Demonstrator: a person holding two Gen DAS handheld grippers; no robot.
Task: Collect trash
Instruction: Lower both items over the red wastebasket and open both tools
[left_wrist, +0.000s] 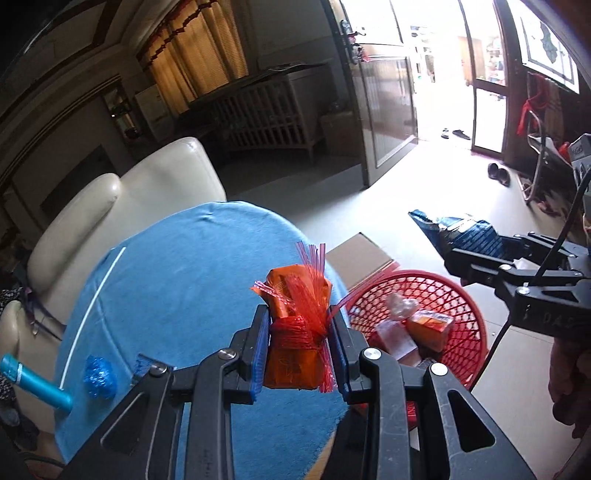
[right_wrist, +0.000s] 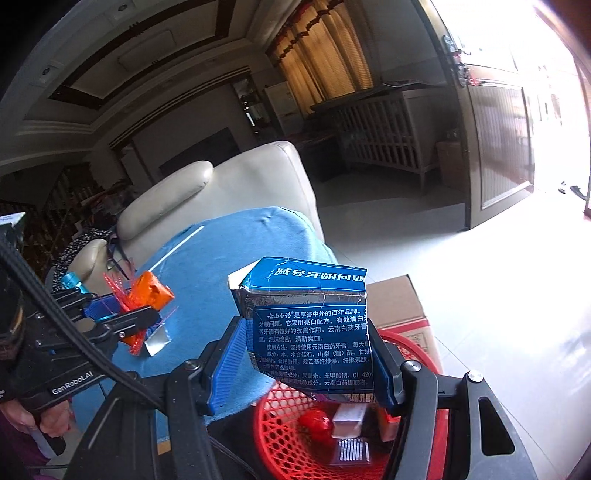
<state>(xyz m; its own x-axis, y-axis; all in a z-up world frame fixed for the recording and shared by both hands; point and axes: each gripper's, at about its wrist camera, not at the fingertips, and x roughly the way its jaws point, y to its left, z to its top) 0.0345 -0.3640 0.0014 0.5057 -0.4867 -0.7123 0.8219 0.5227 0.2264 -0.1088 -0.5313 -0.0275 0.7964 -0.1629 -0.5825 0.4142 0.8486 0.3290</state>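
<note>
A cream armchair (left_wrist: 122, 206), what looks like a crib (left_wrist: 269, 118), curtains (left_wrist: 199, 55).

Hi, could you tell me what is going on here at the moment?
A person is clearing trash off a table with a blue cloth using two handheld grippers. The left gripper is shut on an orange packet in red netting, held over the table edge. The right gripper is shut on a torn blue toothpaste box, held above the red basket on the floor, which already contains a few pieces. A blue mesh ball and a blue tube remain at the table's left edge.
</note>
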